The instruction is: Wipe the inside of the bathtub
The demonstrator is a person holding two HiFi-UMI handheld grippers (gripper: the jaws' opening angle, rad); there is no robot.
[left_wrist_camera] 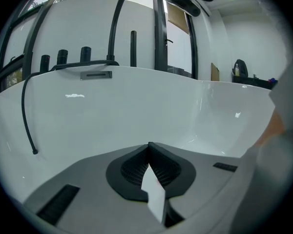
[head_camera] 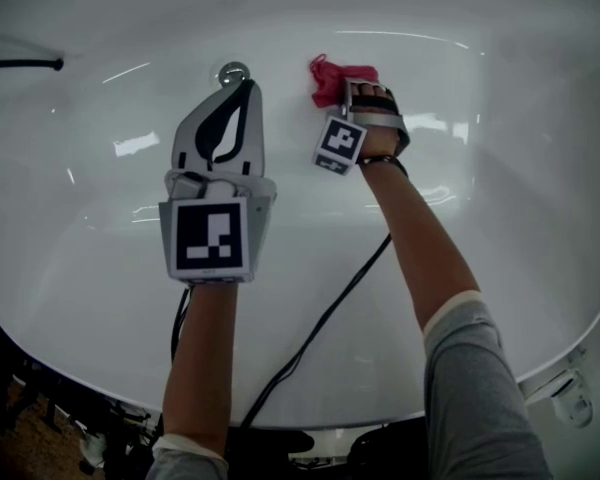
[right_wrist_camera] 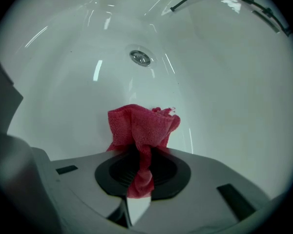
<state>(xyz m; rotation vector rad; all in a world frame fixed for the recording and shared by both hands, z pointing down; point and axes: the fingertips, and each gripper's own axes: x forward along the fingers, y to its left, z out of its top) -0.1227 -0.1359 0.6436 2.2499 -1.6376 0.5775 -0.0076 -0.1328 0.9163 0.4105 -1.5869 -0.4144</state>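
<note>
Starting at your left, the left tongs [head_camera: 246, 86] hang over the floor of the bathtub [head_camera: 80, 228] with their jaws pressed tip to tip and nothing between them, nose just short of the drain [head_camera: 233, 71]. Hold them clear of the surface so they don't scrape it. Right of the drain, the red cloth [head_camera: 335, 78] looks to lie bunched against the white floor, pinched through its middle by the right tongs [head_camera: 366, 96], whose jaws are clamped tight on it. Only a small wad pokes past the tips, so I'd judge you should press it flat, keep the hard tips off the enamel, and sweep in overlapping strokes. Mind the black cable [head_camera: 320, 328] below your right forearm.
</note>
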